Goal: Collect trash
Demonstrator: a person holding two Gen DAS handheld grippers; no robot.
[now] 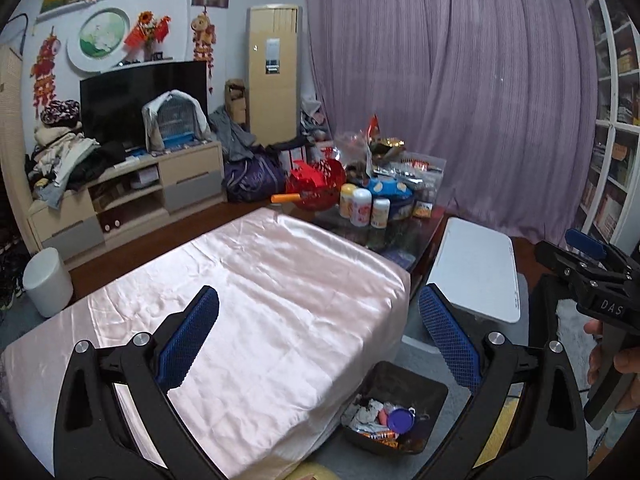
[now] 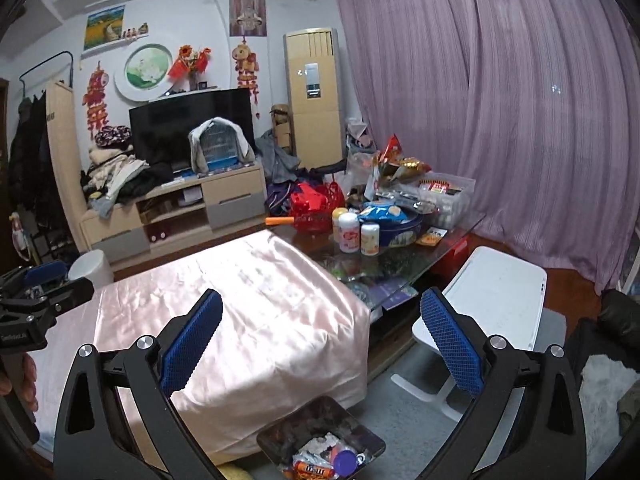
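Observation:
A dark trash bin (image 1: 428,392) stands on the floor at the near corner of the pink satin-covered table (image 1: 256,300). It holds crumpled paper, wrappers and a purple lid (image 1: 400,420). In the right wrist view the bin (image 2: 296,420) sits at the bottom centre with the same trash inside. My left gripper (image 1: 318,336) is open and empty above the table's near edge. My right gripper (image 2: 320,340) is open and empty above the table corner and the bin. The right gripper also shows in the left wrist view (image 1: 588,256), and the left gripper shows in the right wrist view (image 2: 36,288).
A glass coffee table (image 1: 400,236) beyond holds bottles, a blue tin, snack bags and a red basket. A white stool (image 1: 476,268) stands to the right of the bin. A white cylinder bin (image 1: 46,280) sits on the floor at left. A TV cabinet lines the far wall.

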